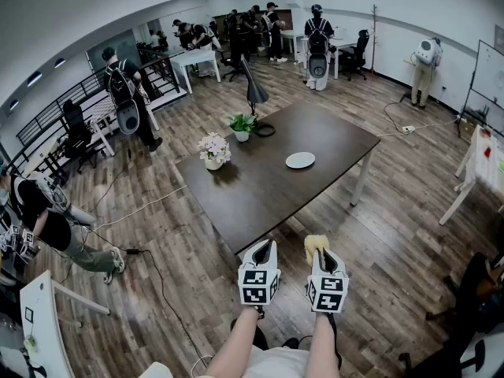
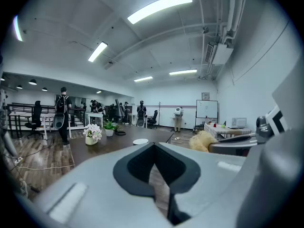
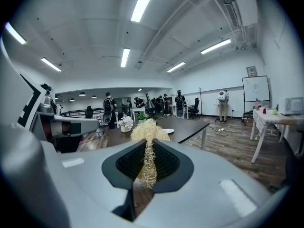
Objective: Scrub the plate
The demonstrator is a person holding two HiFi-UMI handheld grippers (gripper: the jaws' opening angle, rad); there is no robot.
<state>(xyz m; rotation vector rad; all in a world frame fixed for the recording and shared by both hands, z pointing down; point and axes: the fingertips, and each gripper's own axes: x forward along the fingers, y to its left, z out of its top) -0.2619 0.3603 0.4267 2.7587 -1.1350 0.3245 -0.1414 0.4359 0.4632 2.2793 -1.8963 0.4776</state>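
A white plate (image 1: 300, 160) lies on the dark table (image 1: 260, 195), toward its right side. The same plate (image 2: 140, 141) shows small in the left gripper view, and the plate (image 3: 168, 131) peeks out past the scrubber in the right gripper view. My right gripper (image 1: 317, 248) is shut on a pale yellow fibre scrubber (image 3: 148, 141), whose tuft (image 1: 316, 242) sticks out ahead of the jaws. My left gripper (image 1: 264, 250) is shut with nothing in it. Both grippers hang side by side short of the table's near corner, well away from the plate.
On the table's far left stand a vase of white flowers (image 1: 213, 150), a small green plant (image 1: 242, 124) and a black desk lamp (image 1: 253, 90). Wooden floor surrounds the table. People stand at the back and left. A white table (image 1: 482, 162) is at the right.
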